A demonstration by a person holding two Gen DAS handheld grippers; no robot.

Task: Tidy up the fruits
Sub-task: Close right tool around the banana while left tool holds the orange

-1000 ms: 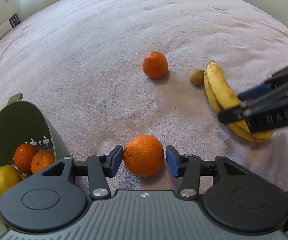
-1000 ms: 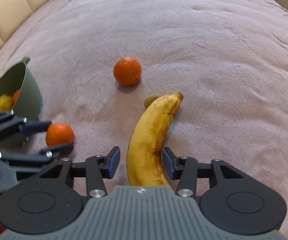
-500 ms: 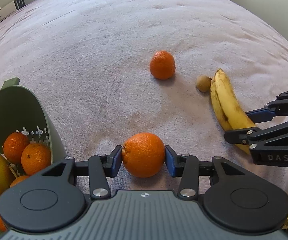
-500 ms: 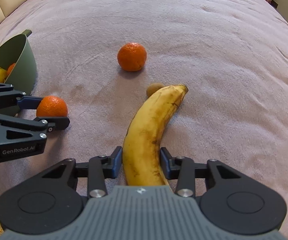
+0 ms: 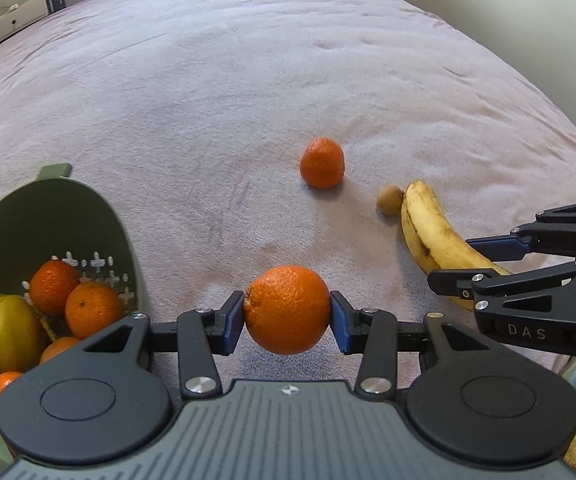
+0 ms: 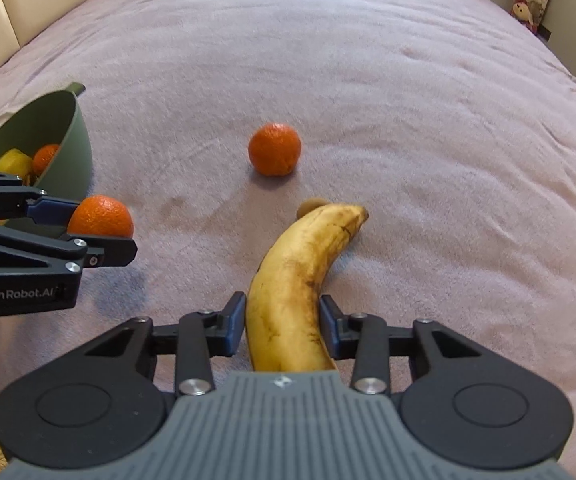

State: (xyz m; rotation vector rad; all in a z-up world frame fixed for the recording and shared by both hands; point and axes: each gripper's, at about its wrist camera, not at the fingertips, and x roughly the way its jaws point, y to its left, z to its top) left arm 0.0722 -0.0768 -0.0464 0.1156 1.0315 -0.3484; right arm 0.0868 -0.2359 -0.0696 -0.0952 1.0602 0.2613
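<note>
On a bed (image 5: 248, 80) spread with a mauve blanket, seen from the left wrist camera, the left claw (image 5: 287, 316) is gripping an orange (image 5: 287, 309) by its sides, both blue pads pressing into the peel and the jaws having just been closing on it. The fruit is hanging just clear of the blanket. To the left, a green colander bowl (image 5: 88, 216) is tipping toward the camera, holding several oranges and a yellow fruit. Farther off, a second orange (image 5: 322, 163) is sitting alone on the blanket, with a small brown fruit (image 5: 389, 200) touching the tip of a banana (image 5: 431, 232). The banana's long axis is running from that tip, away from the camera, down to the right into the right claw (image 5: 467, 264), which is entering from the right edge.

From the right wrist camera, the right claw (image 6: 282, 326) is clamping the banana (image 6: 299, 284) across its near end, the jaws having just been closing on it. The banana is pointing away from the camera, curving up and right, its far tip lying beside the small brown fruit (image 6: 311, 206). The lone orange (image 6: 274, 155) is sitting beyond it. At left, the left claw (image 6: 100, 232) is holding its orange (image 6: 102, 216) in front of the bowl (image 6: 72, 152).
</note>
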